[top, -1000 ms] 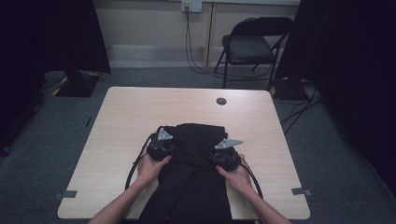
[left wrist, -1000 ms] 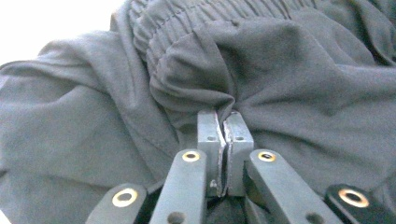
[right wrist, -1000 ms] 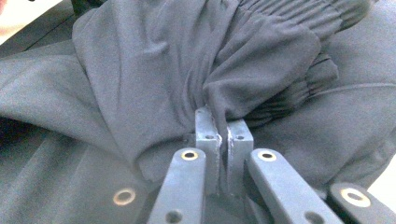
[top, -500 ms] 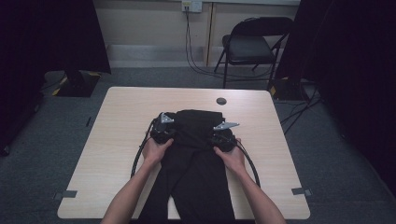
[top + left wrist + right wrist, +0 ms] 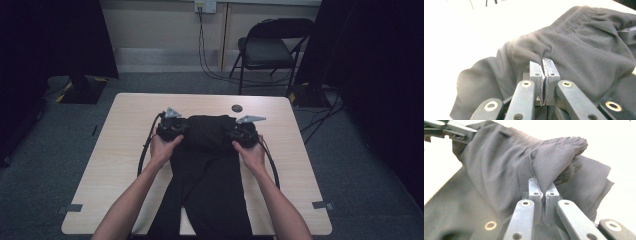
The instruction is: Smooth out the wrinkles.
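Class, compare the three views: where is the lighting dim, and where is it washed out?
High view: dim room, so the black trousers lose detail. Left gripper view: table blown out white, cloth still readable. Right gripper view: the same white glare, with soft, hazy edges.

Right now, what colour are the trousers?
Black, plain; the trousers show best in the high view.

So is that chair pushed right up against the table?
No: in the high view the chair stands apart from the table, back by the wall, with bare floor between them.
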